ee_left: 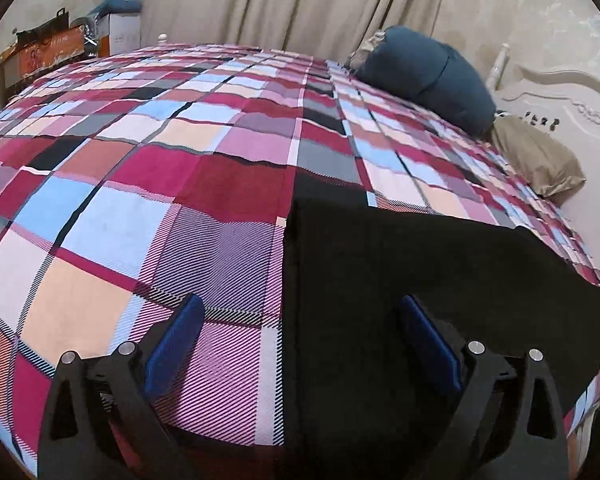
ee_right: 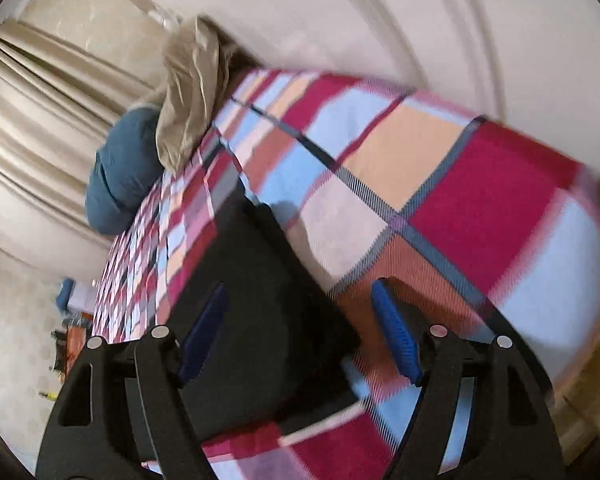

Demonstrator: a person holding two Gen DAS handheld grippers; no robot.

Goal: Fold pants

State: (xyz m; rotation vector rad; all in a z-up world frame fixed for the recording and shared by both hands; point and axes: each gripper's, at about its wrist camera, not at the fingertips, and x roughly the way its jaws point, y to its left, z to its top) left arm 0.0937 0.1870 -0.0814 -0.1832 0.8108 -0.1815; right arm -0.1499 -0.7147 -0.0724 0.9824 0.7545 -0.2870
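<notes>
Left wrist view, left to right: boxes and bags (ee_left: 60, 46) stacked at upper left; beige curtain (ee_left: 300, 0) across the top; bed under a plaid cover (ee_left: 140, 160); blue pillow (ee_left: 428, 76) and tan pillow (ee_left: 540, 160) against the white headboard (ee_left: 572, 100) at right. Black pants (ee_left: 400, 264) lie folded on the cover, lower right. Left gripper (ee_left: 300, 336): fingers spread wide, empty. Right gripper (ee_right: 300, 332): fingers apart above the pants' edge, gripping nothing.

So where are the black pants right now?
The black pants lie flat on the plaid bedspread, low and right of centre in the left wrist view, near the bed's front edge. The blue pillow and tan pillow sit far beyond them by the headboard.
</notes>
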